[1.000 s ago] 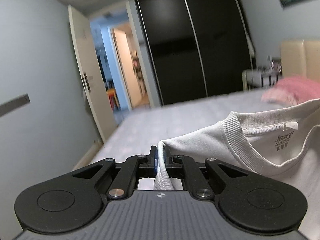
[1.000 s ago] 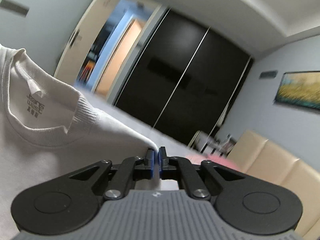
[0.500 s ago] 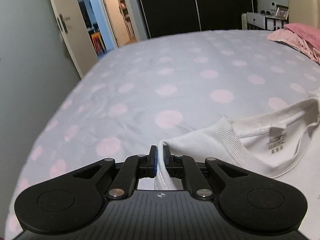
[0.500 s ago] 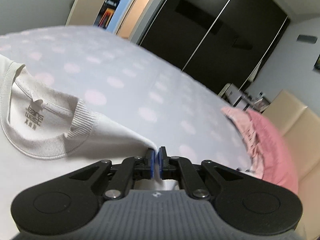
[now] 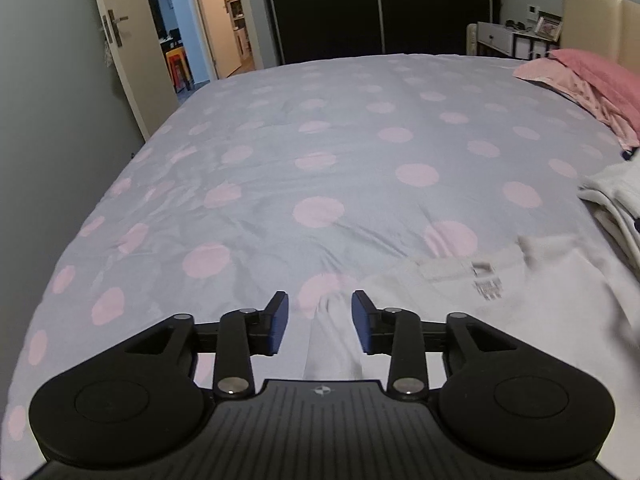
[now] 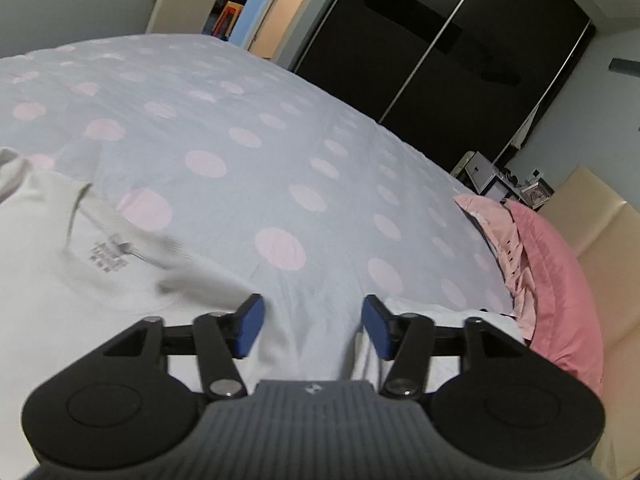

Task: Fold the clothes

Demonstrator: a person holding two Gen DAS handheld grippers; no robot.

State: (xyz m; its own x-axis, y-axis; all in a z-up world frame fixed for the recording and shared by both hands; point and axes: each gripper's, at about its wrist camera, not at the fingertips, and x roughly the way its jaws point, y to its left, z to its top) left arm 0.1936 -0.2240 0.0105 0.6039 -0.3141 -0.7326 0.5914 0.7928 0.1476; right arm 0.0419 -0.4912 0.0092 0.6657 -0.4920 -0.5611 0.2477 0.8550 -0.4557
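A white sweatshirt [image 5: 520, 304] lies on the bed, its ribbed collar and neck label facing up; in the right wrist view the same sweatshirt [image 6: 60, 288] fills the lower left. My left gripper [image 5: 320, 326] is open just above the garment's left shoulder, a strip of white cloth lying loose between its blue pads. My right gripper [image 6: 312, 330] is open too, over the right shoulder edge, with bedspread showing between the pads. Neither holds the cloth.
The bed [image 5: 320, 160] has a grey spread with pink dots. Pink pillows [image 6: 552, 272] sit at the headboard side. Another pale garment [image 5: 616, 200] lies right of the sweatshirt. A dark wardrobe [image 6: 440, 52] and an open door [image 5: 128, 52] stand beyond the bed.
Both grippers lowered the sweatshirt from the air onto the bed, then opened and let go of its shoulders. The cloth is blurred, still settling.
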